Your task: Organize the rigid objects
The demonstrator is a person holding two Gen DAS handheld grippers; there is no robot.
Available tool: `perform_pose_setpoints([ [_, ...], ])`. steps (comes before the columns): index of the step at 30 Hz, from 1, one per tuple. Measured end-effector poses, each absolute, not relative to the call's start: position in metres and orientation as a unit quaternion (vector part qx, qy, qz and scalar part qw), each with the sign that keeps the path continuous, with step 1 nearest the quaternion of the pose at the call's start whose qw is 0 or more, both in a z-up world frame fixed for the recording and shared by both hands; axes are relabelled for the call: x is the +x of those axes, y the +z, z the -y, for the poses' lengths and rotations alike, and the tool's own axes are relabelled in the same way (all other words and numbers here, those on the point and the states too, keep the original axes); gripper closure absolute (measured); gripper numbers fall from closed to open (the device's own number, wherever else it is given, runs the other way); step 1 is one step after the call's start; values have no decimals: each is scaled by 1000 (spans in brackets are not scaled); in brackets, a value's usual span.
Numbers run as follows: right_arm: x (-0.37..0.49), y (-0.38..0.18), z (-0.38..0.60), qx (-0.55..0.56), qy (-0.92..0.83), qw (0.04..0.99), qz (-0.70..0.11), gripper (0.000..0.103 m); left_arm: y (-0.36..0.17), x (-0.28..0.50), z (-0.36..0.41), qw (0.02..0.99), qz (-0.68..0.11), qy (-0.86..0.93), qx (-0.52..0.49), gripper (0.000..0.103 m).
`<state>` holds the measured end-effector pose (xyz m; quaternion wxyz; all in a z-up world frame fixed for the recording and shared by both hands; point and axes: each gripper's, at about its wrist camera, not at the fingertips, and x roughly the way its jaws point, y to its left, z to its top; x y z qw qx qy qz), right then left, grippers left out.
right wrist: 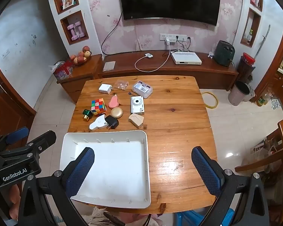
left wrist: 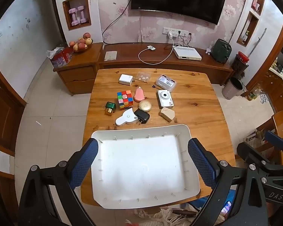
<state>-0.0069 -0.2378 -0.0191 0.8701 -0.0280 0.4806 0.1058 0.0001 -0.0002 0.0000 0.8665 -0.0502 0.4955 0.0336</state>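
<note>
My left tongs (left wrist: 143, 166) hang wide apart, nothing between them, above the white tray (left wrist: 192, 143). My right tongs (right wrist: 143, 171) are likewise apart and empty, over the tray's right edge and bare bench (right wrist: 179, 131). The tray holds nothing. Beyond its far rim lie the cube (left wrist: 124, 99), camera (left wrist: 165, 98), black plug (left wrist: 142, 116), gold compact (left wrist: 145, 105) and green bottle (left wrist: 110, 108).

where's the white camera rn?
The white camera lies flat on the wooden table, right of the pink case, between the clear labelled box and the beige block.
</note>
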Motion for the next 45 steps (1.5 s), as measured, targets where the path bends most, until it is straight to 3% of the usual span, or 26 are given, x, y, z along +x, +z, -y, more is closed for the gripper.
perform_pose_setpoints([
  [45,-28,-19,236,-19,92,869,-487,1,-5,-11,7,866,-496,30,-53,6],
])
